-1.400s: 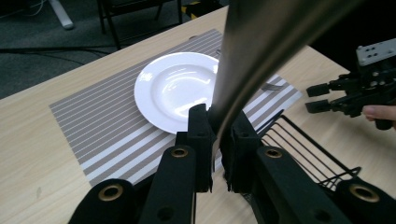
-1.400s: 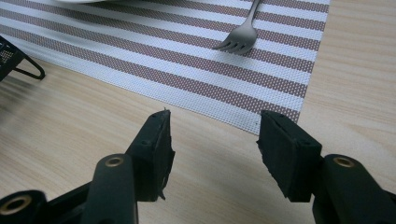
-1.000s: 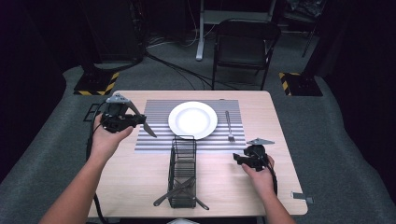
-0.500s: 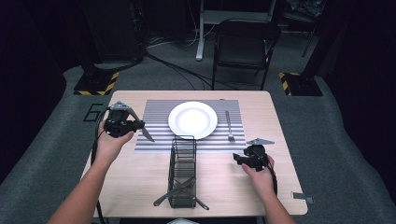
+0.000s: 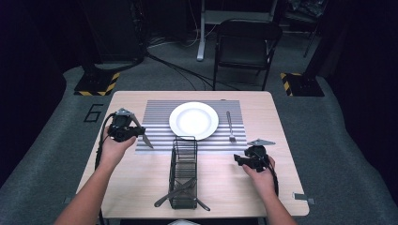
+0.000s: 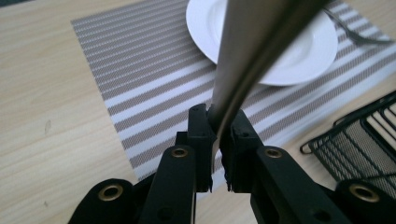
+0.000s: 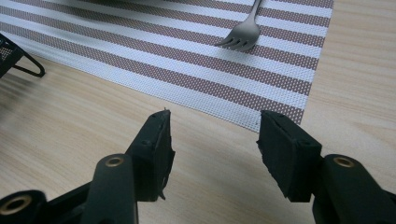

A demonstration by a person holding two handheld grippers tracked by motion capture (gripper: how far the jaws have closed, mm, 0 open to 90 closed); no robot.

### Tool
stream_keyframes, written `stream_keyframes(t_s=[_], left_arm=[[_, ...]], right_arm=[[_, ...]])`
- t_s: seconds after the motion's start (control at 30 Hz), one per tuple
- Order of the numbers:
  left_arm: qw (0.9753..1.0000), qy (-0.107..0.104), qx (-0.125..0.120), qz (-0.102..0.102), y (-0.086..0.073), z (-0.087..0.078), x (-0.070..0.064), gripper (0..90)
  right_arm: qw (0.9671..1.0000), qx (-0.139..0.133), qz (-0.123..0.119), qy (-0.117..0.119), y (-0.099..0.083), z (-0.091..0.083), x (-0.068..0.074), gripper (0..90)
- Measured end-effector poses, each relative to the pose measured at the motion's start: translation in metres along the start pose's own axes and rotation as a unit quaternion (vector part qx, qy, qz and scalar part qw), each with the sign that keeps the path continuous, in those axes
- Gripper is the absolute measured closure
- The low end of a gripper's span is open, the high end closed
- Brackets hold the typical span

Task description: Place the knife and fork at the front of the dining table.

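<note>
The knife [image 6: 252, 51] is clamped between the jaws of my left gripper [image 6: 217, 135], which are closed tight on its flat metal. In the left gripper view the knife rises from the jaws and crosses in front of the white plate [image 6: 299, 56]. In the high view the knife [image 5: 144, 137] slants down and to the right from my left gripper [image 5: 123, 127], with its tip over the left edge of the striped placemat [image 5: 157, 117].

The plate [image 5: 193, 120] sits at the middle of the placemat. The fork [image 5: 230, 126] lies on the placemat just to the right of the plate, tines toward me.

The black wire basket [image 5: 184, 171] stands on the table [image 5: 225, 187] just in front of the placemat, with dark utensils sticking out at its near end.

My right gripper [image 7: 212, 140] has its jaws spread wide with nothing between them. It hovers low over bare wood near the placemat's corner [image 7: 280, 105], with the fork [image 7: 245, 32] beyond. In the high view my right gripper [image 5: 253, 157] is right of the basket.
</note>
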State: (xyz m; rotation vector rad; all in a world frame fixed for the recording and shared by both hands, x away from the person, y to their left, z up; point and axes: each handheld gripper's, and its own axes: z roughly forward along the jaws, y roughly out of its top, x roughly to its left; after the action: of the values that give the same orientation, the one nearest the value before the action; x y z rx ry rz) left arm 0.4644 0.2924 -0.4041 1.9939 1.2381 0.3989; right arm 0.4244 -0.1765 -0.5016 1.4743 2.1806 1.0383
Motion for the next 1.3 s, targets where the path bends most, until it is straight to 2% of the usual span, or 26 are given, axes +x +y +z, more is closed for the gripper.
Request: stream_keyframes(t_s=[0.03, 0.13, 0.23, 0.33, 0.37, 0.47, 0.57, 0.6, 0.67, 0.7, 0.83, 0.97, 1.0, 1.13, 1.3], left_arm=[[1.0000, 0.001, 0.000, 0.004, 0.001, 0.000, 0.002, 82.2], [0.9999, 0.001, -0.004, -0.009, 0.002, 0.003, 0.002, 82.2], [1.0000, 0.003, -0.005, -0.006, 0.004, 0.005, 0.004, 82.2], [0.9998, 0.003, -0.011, -0.015, 0.007, 0.010, 0.003, 82.2], [0.9999, 0.003, -0.010, -0.006, 0.008, 0.010, 0.004, 82.2], [0.9997, 0.004, -0.017, -0.019, 0.008, 0.013, 0.002, 82.3], [0.9997, 0.006, -0.019, -0.017, 0.010, 0.017, 0.005, 82.3], [0.9993, 0.009, -0.028, -0.023, 0.011, 0.020, 0.005, 82.3], [0.9993, 0.007, -0.025, -0.026, 0.012, 0.021, 0.005, 82.3], [0.9990, 0.009, -0.034, -0.029, 0.013, 0.025, 0.005, 82.3], [0.9989, 0.008, -0.038, -0.027, 0.014, 0.030, 0.006, 82.4], [0.9983, 0.010, -0.045, -0.037, 0.015, 0.035, 0.008, 82.4], [0.9975, 0.011, -0.055, -0.043, 0.015, 0.038, 0.008, 82.4], [0.9972, 0.012, -0.052, -0.052, 0.015, 0.041, 0.011, 82.4], [0.9960, 0.014, -0.063, -0.062, 0.015, 0.047, 0.014, 82.3]], right_arm=[[1.0000, -0.001, 0.001, 0.001, 0.000, 0.000, 0.000, 44.2], [1.0000, 0.001, 0.001, 0.000, 0.000, 0.000, 0.000, 44.2], [1.0000, 0.001, 0.001, 0.001, 0.000, 0.000, 0.000, 44.2], [1.0000, 0.000, 0.001, 0.001, 0.000, 0.000, 0.000, 44.2], [1.0000, 0.001, 0.002, 0.002, 0.000, 0.000, 0.000, 44.2], [1.0000, 0.000, 0.001, 0.001, 0.000, 0.001, -0.001, 44.2], [1.0000, 0.002, 0.004, 0.002, 0.000, 0.001, -0.001, 44.2], [1.0000, 0.002, 0.006, 0.003, -0.001, 0.001, -0.002, 44.2], [1.0000, 0.002, 0.007, 0.003, -0.001, 0.001, -0.002, 44.2], [1.0000, 0.002, 0.007, 0.003, -0.001, 0.001, -0.002, 44.2], [1.0000, 0.002, 0.006, 0.003, -0.001, 0.001, -0.002, 44.2], [1.0000, 0.002, 0.007, 0.002, -0.001, 0.001, -0.002, 44.2], [1.0000, 0.001, 0.007, 0.002, -0.001, 0.001, -0.002, 44.2], [1.0000, 0.002, 0.007, 0.004, -0.001, 0.001, -0.002, 44.2], [0.9999, 0.002, 0.009, 0.005, -0.002, 0.002, -0.004, 44.2]])
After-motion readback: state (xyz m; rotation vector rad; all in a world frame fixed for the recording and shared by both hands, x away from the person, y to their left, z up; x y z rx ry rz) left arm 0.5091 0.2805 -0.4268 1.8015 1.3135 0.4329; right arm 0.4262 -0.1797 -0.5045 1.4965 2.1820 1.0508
